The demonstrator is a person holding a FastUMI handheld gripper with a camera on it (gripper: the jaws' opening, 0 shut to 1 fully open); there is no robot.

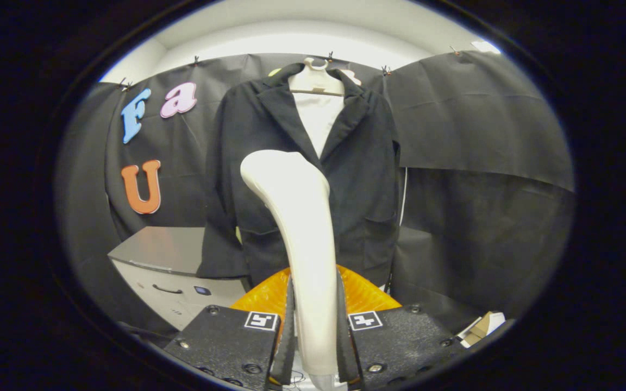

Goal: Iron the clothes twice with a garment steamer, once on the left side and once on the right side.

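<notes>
I have the gripper (314, 336) clamped on the steamer (299, 233) handle. The jacket (356, 163) hangs at twelve o'clock; the first pass looks pending. Next: advance the head to one panel.

The gripper (314, 336) showed two wide, flat black blocks with a rough, grainy surface, one on each side. Round screw heads sat along their corners and near edges. Each block carried a small square white tag printed with a black blocky pattern on its inner top corner. Two thin, blade-like fingers (288, 331) rose from between the blocks, narrow and upright.
</notes>
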